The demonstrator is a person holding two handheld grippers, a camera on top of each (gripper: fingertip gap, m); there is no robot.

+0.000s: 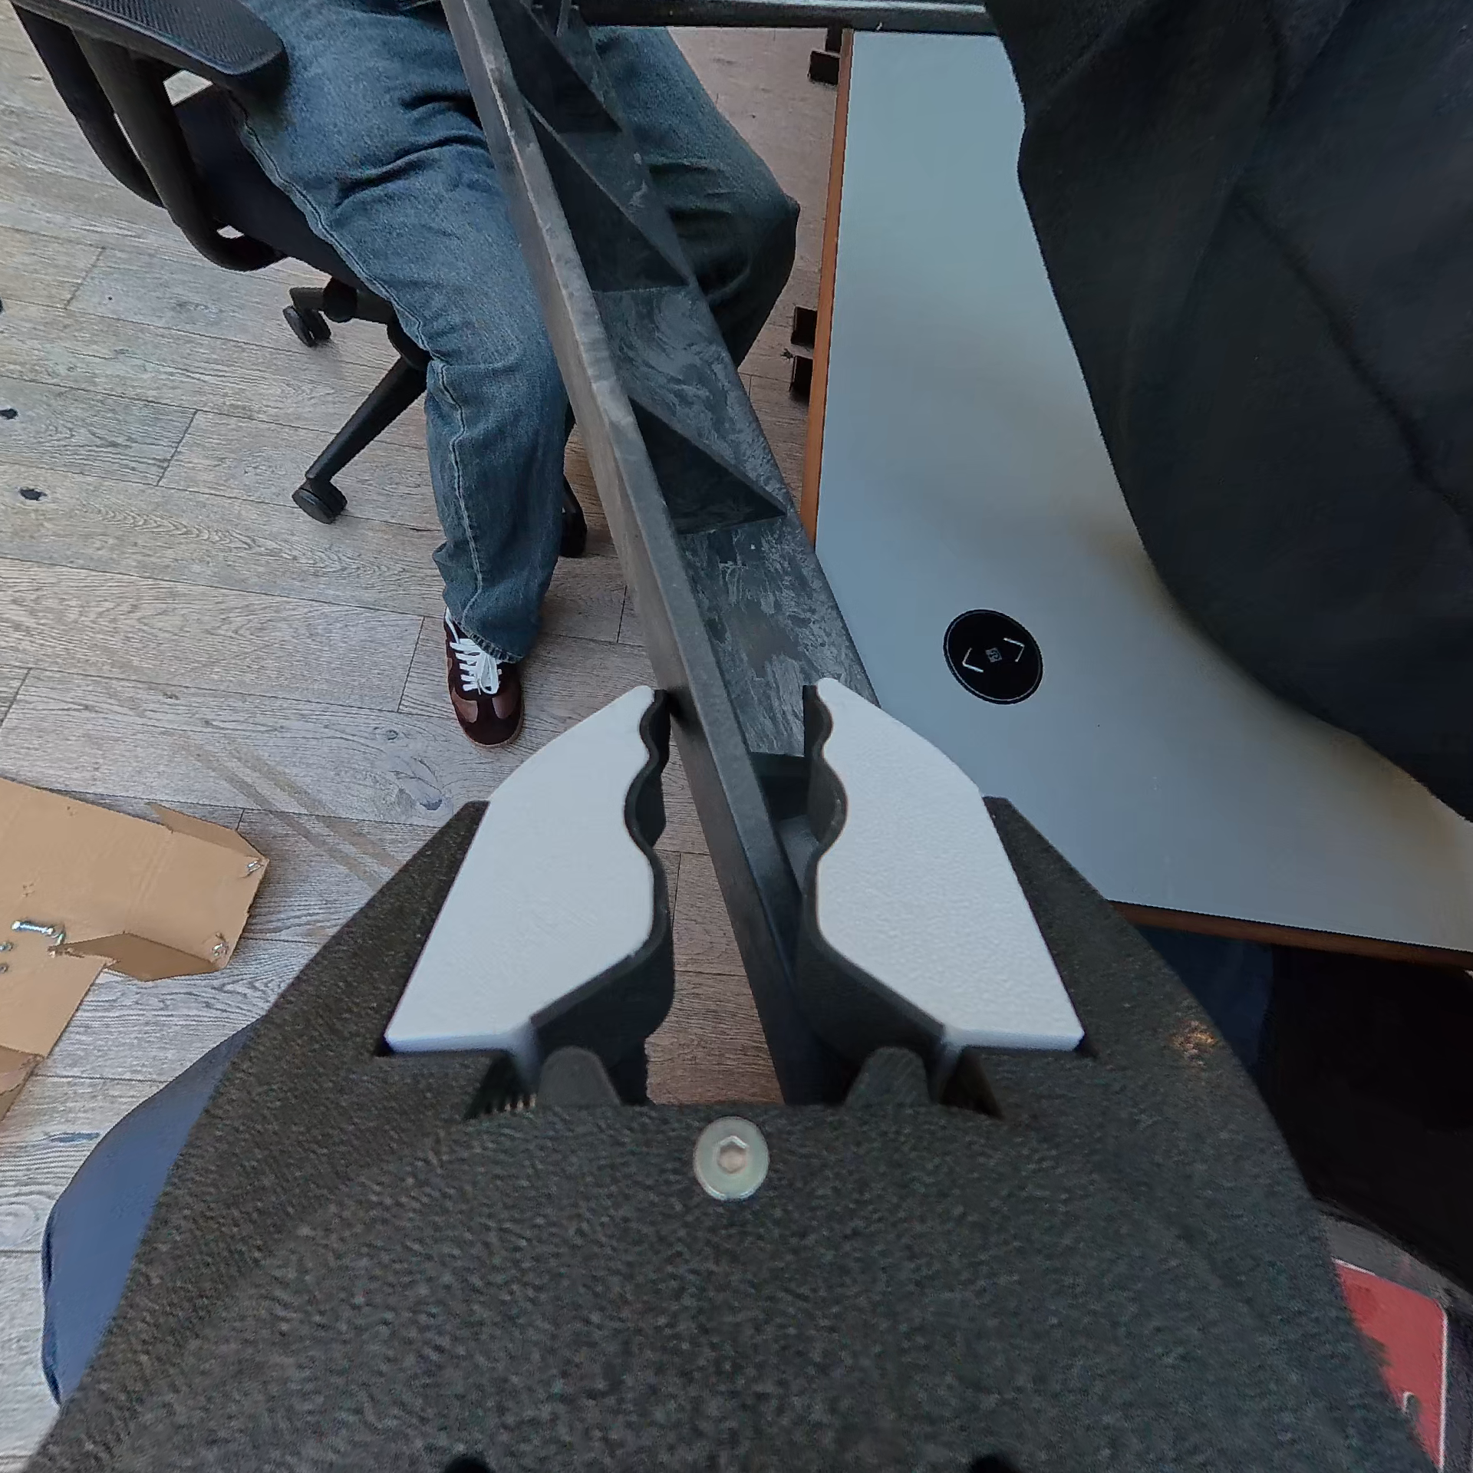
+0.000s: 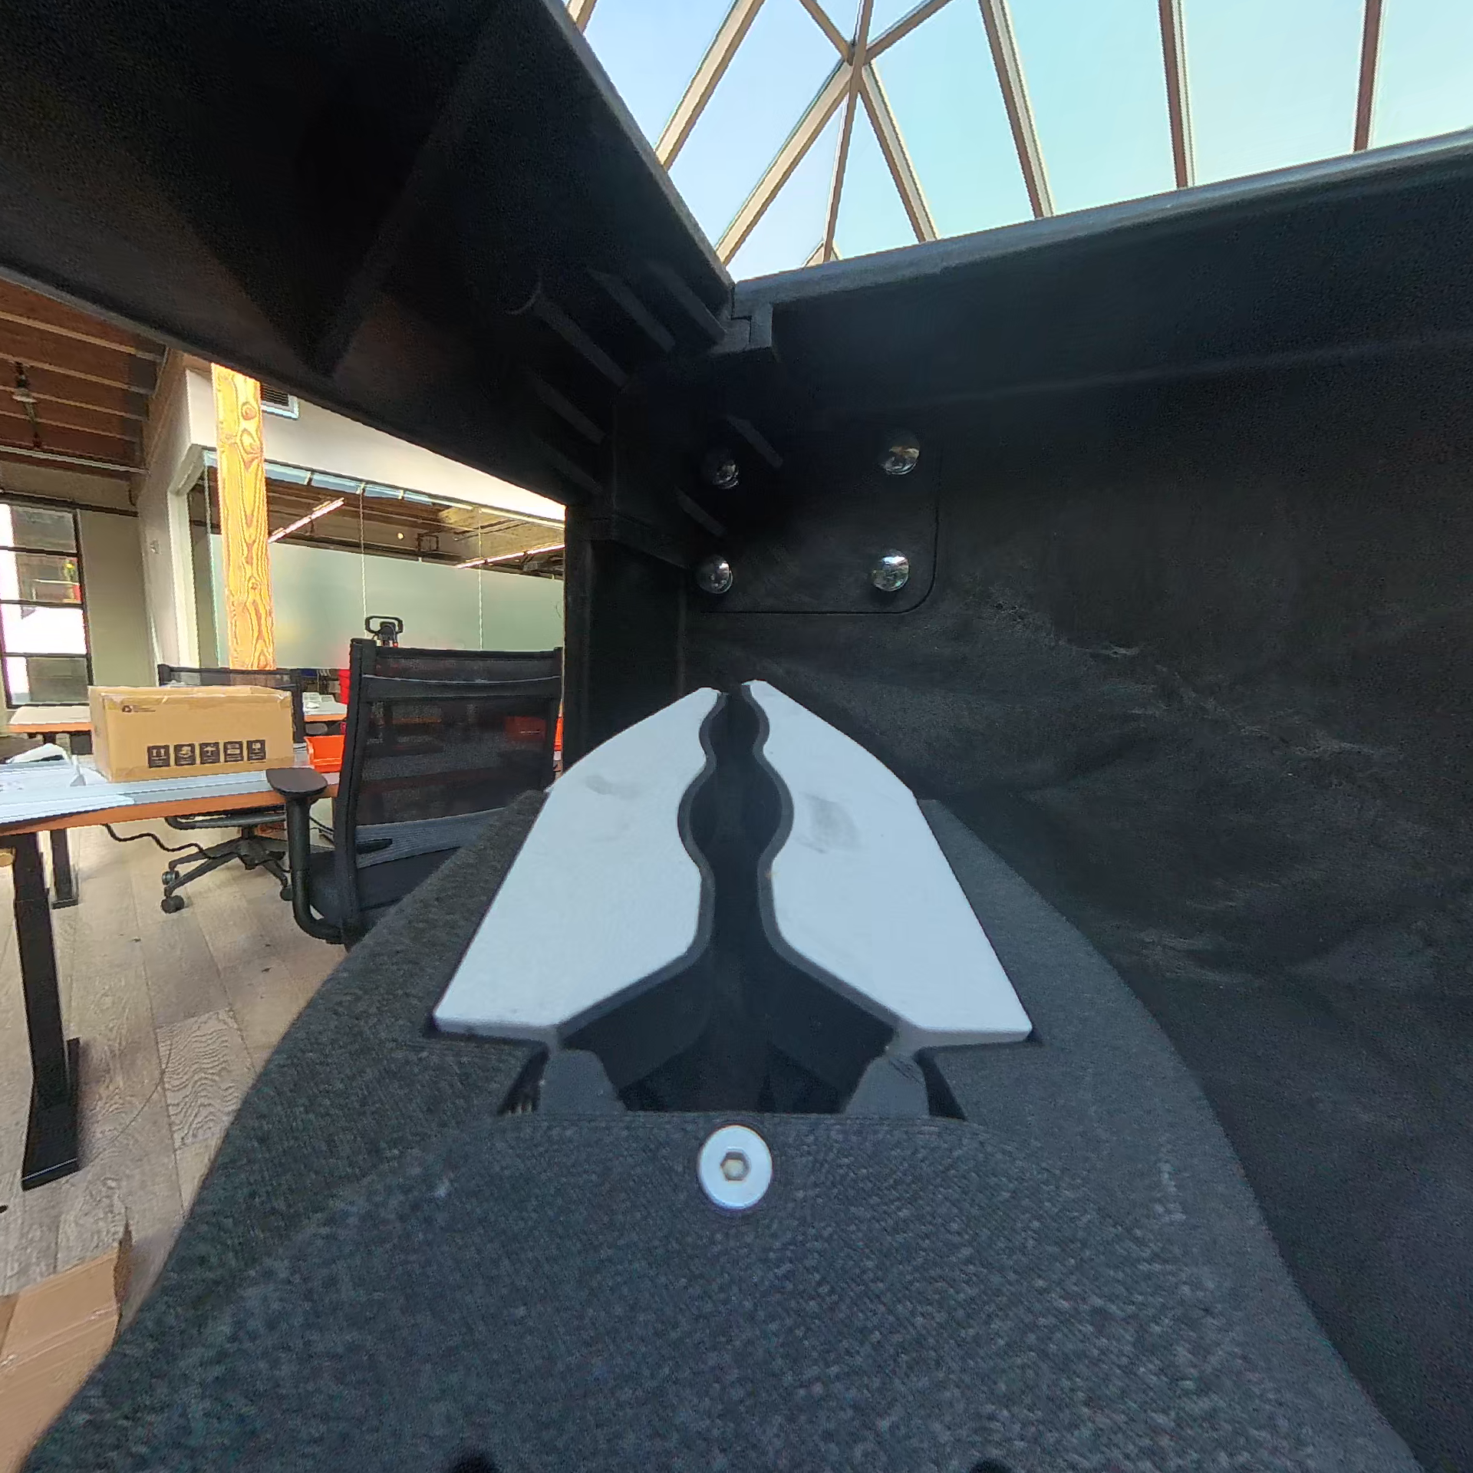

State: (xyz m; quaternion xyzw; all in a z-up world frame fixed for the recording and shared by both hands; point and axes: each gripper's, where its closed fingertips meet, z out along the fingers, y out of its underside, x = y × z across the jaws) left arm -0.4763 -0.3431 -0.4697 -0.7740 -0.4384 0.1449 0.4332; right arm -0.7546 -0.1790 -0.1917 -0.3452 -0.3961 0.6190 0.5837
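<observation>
- In the left wrist view our left gripper (image 1: 737, 701) sits at the lower centre with its jaws spread, and a black rib of a moulded panel (image 1: 638, 510) runs up between them. The rib lies against the inner face of the right finger (image 1: 901, 861), while the left finger (image 1: 574, 861) stands clear of it, so we are around the rib and not pinching it.
- We judge the panel stiff and fairly light, a hard plastic with a scuffed matt skin that should not slip much; the thin rib edge is the natural place to take hold.
- In the right wrist view our right gripper (image 2: 735, 692) has its fingertips pressed almost together, with only a sliver of gap between them. We cannot tell whether anything is caught between them; they point at a dark textured wall (image 2: 1156, 757).
- Just beyond those tips, a corner bracket (image 2: 813, 526) with four shiny bolts joins the black parts at mid-frame.
- At the right of the left view a grey tabletop (image 1: 956, 478) carries a round black disc (image 1: 992, 656) and a dark padded garment (image 1: 1275, 319).
- At lower left, torn cardboard (image 1: 119, 893) with loose screws lies on the wood floor (image 1: 199, 494).
- Farther off, a seated person's jeans leg (image 1: 446, 279) and an office chair (image 1: 143, 127) fill the upper left.
- In the far left of the right view stands a desk with a cardboard box (image 2: 191, 729), under a glazed roof (image 2: 956, 104).
</observation>
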